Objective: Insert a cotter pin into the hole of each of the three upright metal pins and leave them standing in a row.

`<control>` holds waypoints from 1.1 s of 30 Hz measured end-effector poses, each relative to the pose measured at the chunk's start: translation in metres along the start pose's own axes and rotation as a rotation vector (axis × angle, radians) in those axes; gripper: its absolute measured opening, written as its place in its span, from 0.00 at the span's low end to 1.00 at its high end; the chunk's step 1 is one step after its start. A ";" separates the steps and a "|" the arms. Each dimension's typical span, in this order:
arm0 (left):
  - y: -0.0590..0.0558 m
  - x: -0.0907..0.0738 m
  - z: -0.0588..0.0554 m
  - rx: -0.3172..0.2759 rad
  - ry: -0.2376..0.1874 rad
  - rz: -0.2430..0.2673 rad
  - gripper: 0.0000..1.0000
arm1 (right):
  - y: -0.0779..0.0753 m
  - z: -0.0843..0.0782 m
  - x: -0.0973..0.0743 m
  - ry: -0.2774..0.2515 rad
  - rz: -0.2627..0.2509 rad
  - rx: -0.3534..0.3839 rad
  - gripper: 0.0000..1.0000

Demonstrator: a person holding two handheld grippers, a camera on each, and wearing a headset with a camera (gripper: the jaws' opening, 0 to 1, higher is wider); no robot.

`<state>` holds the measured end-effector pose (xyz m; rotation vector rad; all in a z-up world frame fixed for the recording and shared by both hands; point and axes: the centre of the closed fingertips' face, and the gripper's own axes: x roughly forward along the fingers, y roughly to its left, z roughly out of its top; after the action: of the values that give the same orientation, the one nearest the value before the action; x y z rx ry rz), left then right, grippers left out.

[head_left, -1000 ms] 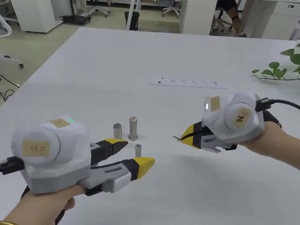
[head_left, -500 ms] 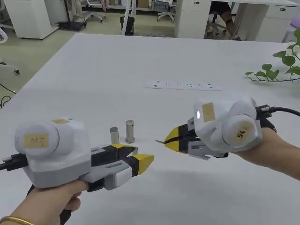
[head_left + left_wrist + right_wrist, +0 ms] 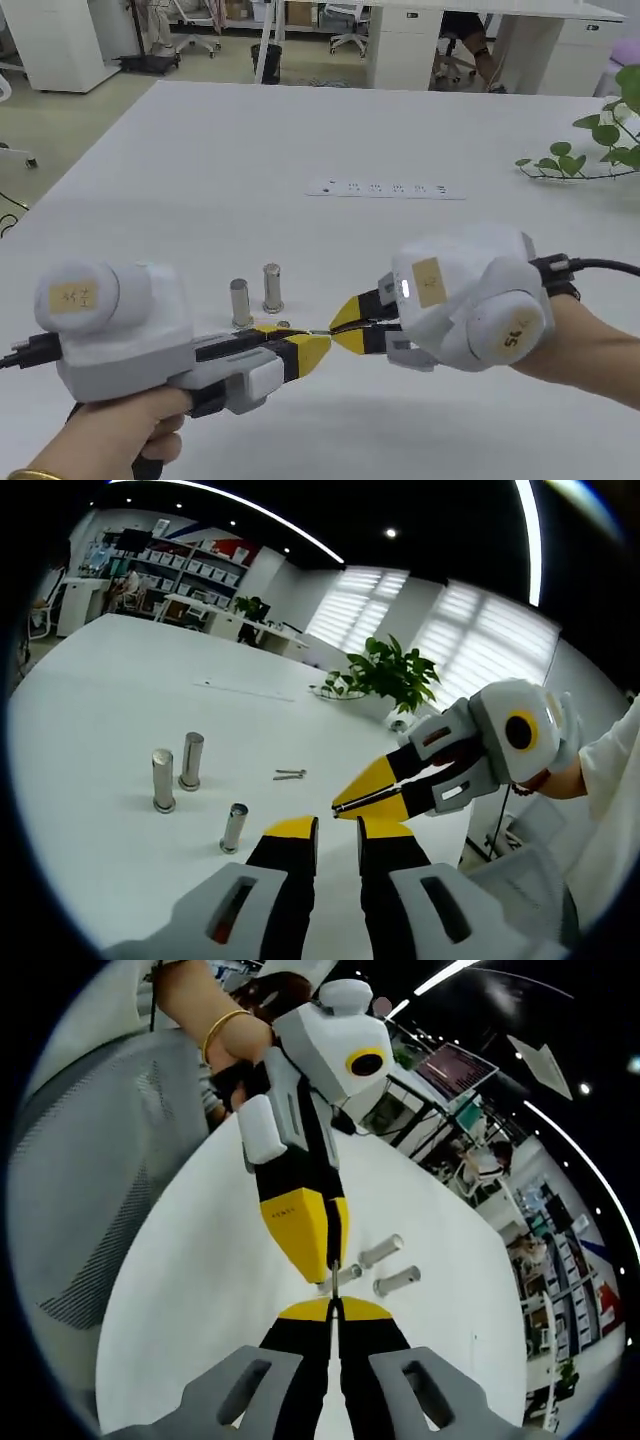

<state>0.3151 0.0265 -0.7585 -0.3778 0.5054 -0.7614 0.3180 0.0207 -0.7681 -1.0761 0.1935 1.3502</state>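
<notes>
**Right claw** (image 3: 340, 328): I am pinching a cotter pin (image 3: 337, 1278) in shut jaws, with its end poking forward.

**Left claw** (image 3: 337, 830): I am holding it narrowly parted and gripping nothing.

**Change:** over the last second I have been bringing the right claw in, and the tips are now nearly meeting.

**Shortest metal pin** (image 3: 233, 827): standing just beside my left jaw.

**Two taller metal pins** (image 3: 163, 778): standing behind it, toward the bench's (image 3: 200, 150) near edge.

**Judgement:** insertion is coming next.

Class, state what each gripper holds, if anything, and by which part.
The right gripper pinches a cotter pin by one end, tip protruding. The left gripper holds nothing.
</notes>
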 end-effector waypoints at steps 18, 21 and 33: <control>-0.002 -0.003 -0.003 -0.088 -0.006 -0.012 0.01 | 0.007 0.013 0.001 -0.012 0.007 -0.046 0.02; -0.002 -0.003 -0.004 -0.090 -0.008 -0.011 0.01 | 0.007 0.013 0.000 -0.012 0.005 -0.049 0.02; -0.002 -0.004 -0.007 0.008 0.006 -0.018 0.00 | 0.012 0.014 0.001 -0.030 0.026 -0.016 0.04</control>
<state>0.3078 0.0276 -0.7619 -0.3737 0.5051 -0.7823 0.3018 0.0295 -0.7676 -1.0692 0.1759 1.3920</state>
